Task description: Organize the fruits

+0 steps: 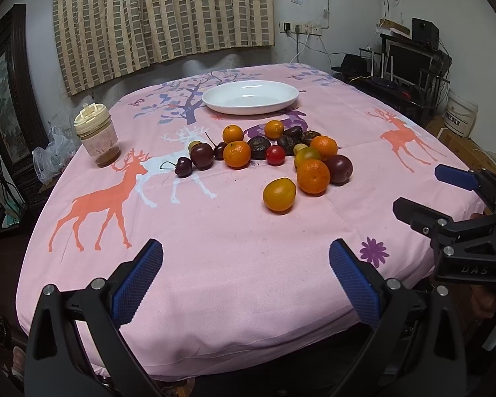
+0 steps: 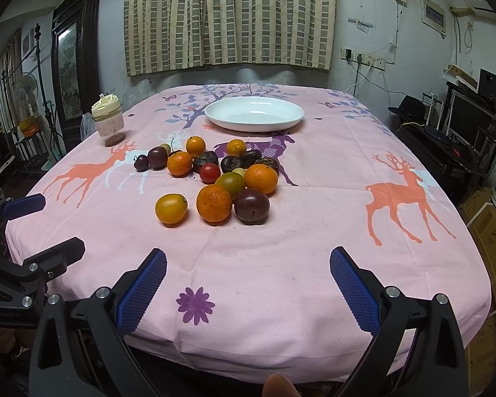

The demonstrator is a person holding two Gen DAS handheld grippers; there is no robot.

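A pile of fruit (image 1: 274, 152) (image 2: 221, 175) lies mid-table on the pink deer-print cloth (image 1: 215, 248) (image 2: 281, 264): several oranges, dark plums, cherries, a red tomato and brown dried fruits. One orange-yellow fruit (image 1: 278, 194) (image 2: 171, 208) sits apart at the front. Behind the pile stands an empty white oval dish (image 1: 250, 96) (image 2: 254, 113). My left gripper (image 1: 246, 254) hovers open over the near table edge, nothing between its blue pads. My right gripper (image 2: 248, 261) is likewise open and empty near the front edge; it also shows at the right of the left wrist view as the right gripper (image 1: 423, 188).
A lidded plastic jar (image 1: 97, 135) (image 2: 109, 120) with brown residue stands at the table's left edge. A dark framed cabinet (image 2: 72, 49) is at left, a desk with monitor and cables (image 2: 473, 125) at right. Curtains hang behind. A fingertip (image 2: 279, 385) shows at the bottom.
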